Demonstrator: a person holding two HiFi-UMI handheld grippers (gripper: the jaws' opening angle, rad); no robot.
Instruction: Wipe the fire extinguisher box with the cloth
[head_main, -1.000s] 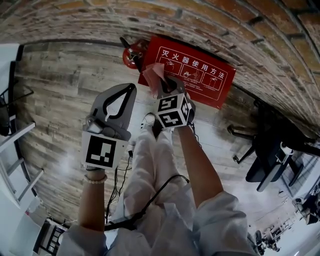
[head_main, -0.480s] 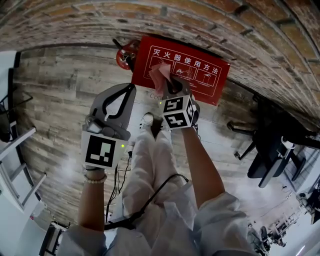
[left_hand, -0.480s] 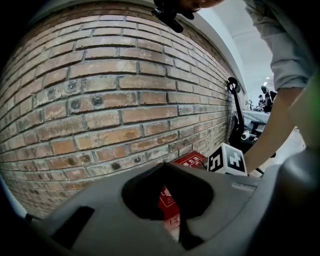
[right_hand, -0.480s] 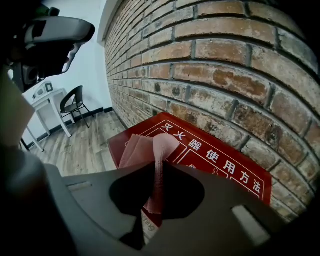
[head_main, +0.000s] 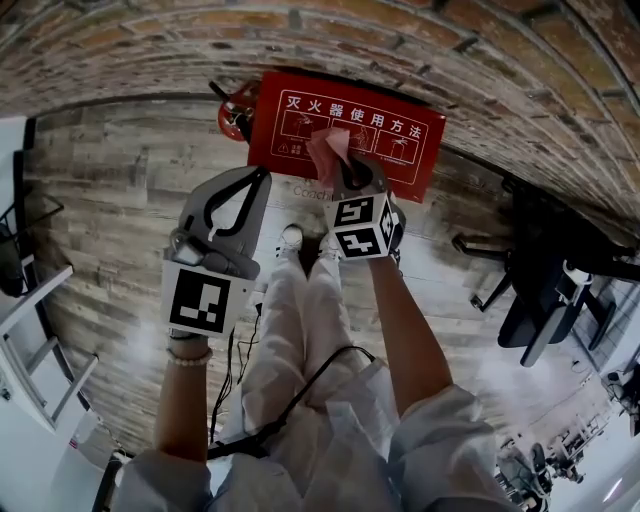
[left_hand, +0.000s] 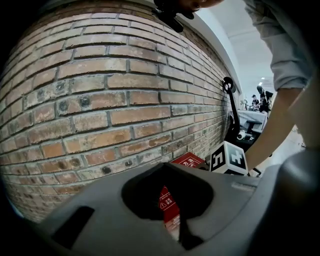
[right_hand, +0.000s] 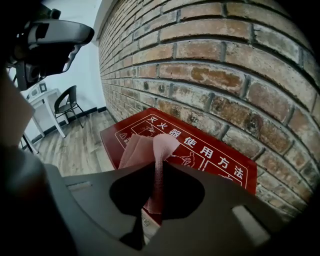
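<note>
The red fire extinguisher box (head_main: 385, 135) with white print stands on the floor against the brick wall (head_main: 480, 60). My right gripper (head_main: 340, 172) is shut on a pink cloth (head_main: 328, 150), which hangs over the box's face near its middle. In the right gripper view the cloth (right_hand: 150, 147) rises between the shut jaws (right_hand: 158, 165) in front of the box (right_hand: 210, 155). My left gripper (head_main: 262, 175) is shut and empty, held to the left of the box and short of it. The left gripper view shows its jaws (left_hand: 166, 166) and a corner of the box (left_hand: 189, 161).
A red extinguisher (head_main: 232, 108) stands just left of the box. Black chairs (head_main: 545, 300) are at the right, white table frames (head_main: 30, 310) at the left. Cables (head_main: 235, 360) lie on the wooden floor beside the person's white-trousered legs (head_main: 300, 320).
The right gripper has carried the cloth from the box's left edge toward the middle of its face. The left gripper has barely moved.
</note>
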